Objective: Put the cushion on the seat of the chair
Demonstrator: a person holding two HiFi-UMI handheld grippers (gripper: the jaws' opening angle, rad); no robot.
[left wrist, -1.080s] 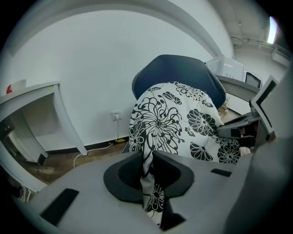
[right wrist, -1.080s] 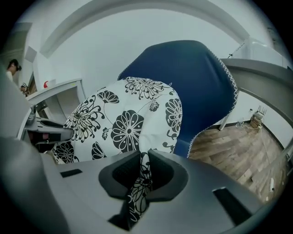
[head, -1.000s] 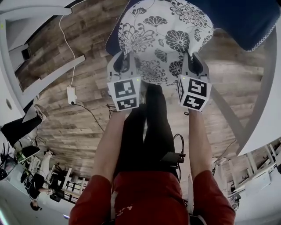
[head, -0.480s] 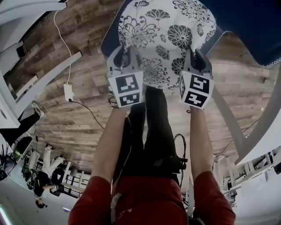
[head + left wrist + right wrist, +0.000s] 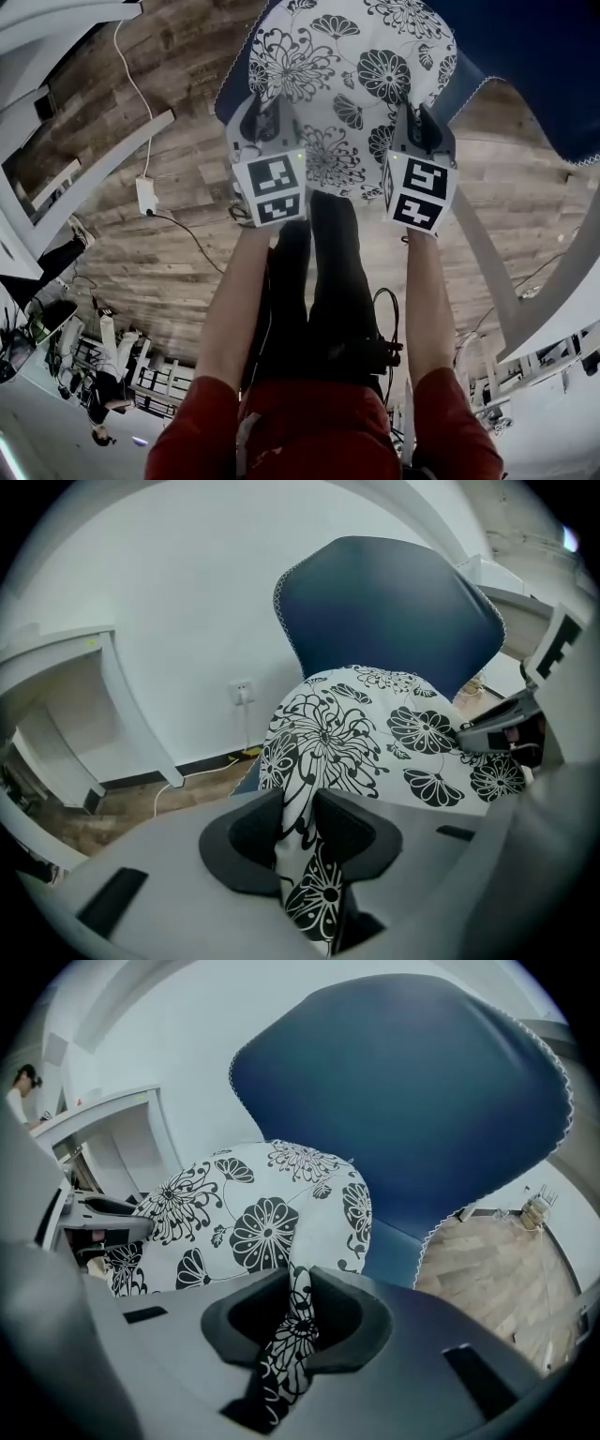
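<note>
I have both claws clenched on the cushion [image 5: 347, 66], a white one printed with black flowers. In the left gripper view my left claw [image 5: 298, 803] pinches a fold of the cushion's near edge between its two dark pads, and the cloth hangs down through the gap. The right gripper view shows the same for my right claw [image 5: 298, 1290]: its jaws are closed on a thin fold of the flowered fabric.

In the head view the cushion fills the top centre of the frame. The left claw is at its lower left corner and the right claw at its lower right. Each marker cube [image 5: 269, 187] sits just below the cushion's edge.

The cushion lies over the chair [image 5: 394, 602]. The blue seat [image 5: 398, 1246] shows beside it at centre right of the right gripper view. The blue backrest [image 5: 403, 1101] rises just behind it, filling the upper right. I cannot tell whether the cushion bears on the seat or hangs just above it.

A wooden floor [image 5: 169, 244] spreads beneath. A white power adapter [image 5: 145, 197] with its cable lies on the floor at the left of the head view. A white desk [image 5: 66, 658] stands at the left of the left gripper view, with a wall socket [image 5: 242, 691] near it.
</note>
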